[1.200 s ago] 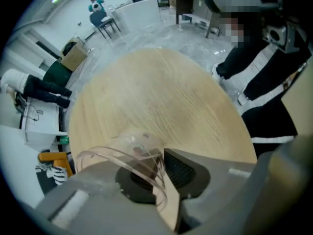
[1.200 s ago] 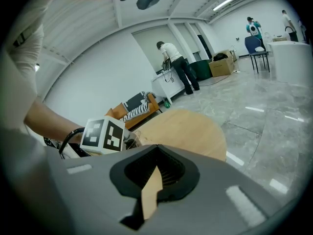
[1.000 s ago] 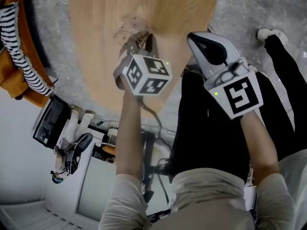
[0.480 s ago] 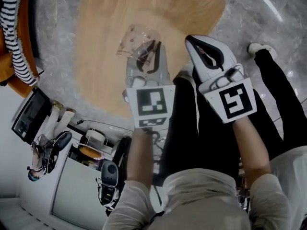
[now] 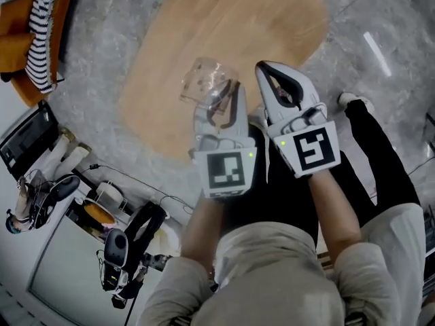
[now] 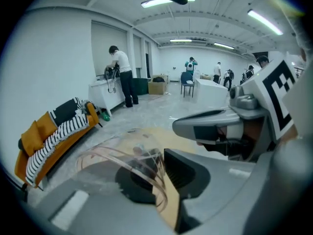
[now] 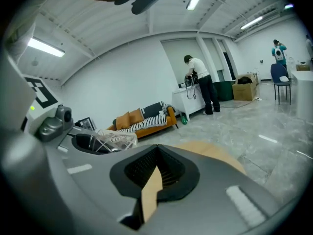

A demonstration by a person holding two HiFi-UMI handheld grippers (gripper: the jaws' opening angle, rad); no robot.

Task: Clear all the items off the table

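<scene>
Orange sofa (image 6: 36,129) — striped blanket (image 6: 49,143).

One oval wooden table (image 5: 224,39) fills the upper centre of the head view. Two handheld grippers sit at centre: the left gripper (image 5: 221,97), and the right gripper (image 5: 275,80) just right of it. One clear plastic cup (image 5: 204,80) is at the left one's fingers. One orange sofa (image 5: 13,60) at upper left carries one striped cloth (image 5: 41,53). In the left gripper view, one person (image 6: 120,77) stands at left; the farther figures are too small to count.
</scene>
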